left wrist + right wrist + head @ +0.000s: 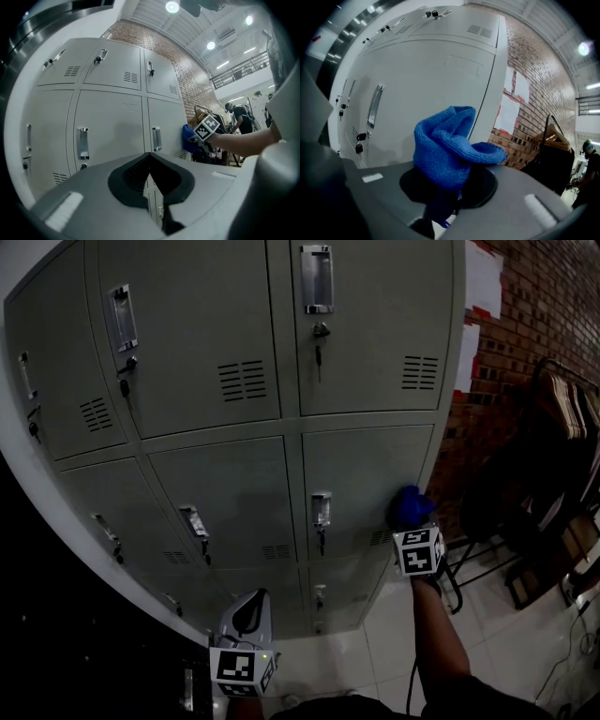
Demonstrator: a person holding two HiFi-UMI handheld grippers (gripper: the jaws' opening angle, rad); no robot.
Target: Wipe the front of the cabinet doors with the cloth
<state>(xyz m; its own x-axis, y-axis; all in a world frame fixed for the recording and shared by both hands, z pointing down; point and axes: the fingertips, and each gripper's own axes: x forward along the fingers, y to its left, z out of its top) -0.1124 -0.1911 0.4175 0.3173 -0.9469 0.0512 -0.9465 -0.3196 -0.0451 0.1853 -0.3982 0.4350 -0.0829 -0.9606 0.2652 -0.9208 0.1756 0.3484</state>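
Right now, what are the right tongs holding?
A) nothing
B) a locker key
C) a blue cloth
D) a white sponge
C: in the right gripper view, the right tongs are shut on a bunched blue cloth near a cabinet door.

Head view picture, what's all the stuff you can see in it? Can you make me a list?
cabinet doors: at least six, grey, filling the left and middle
handles: several, silver, on the doors
brick wall: one, reddish, right of the cabinet
paper sheets: two, white, on the brick wall
clothes rack: one, dark, far right
floor: one, pale tiles, bottom right
cloth: one, blue, by the right edge of a middle-row door
left tongs: one, grey, shut and empty, bottom centre
right tongs: one, shut on the cloth
right arm: one, bottom right
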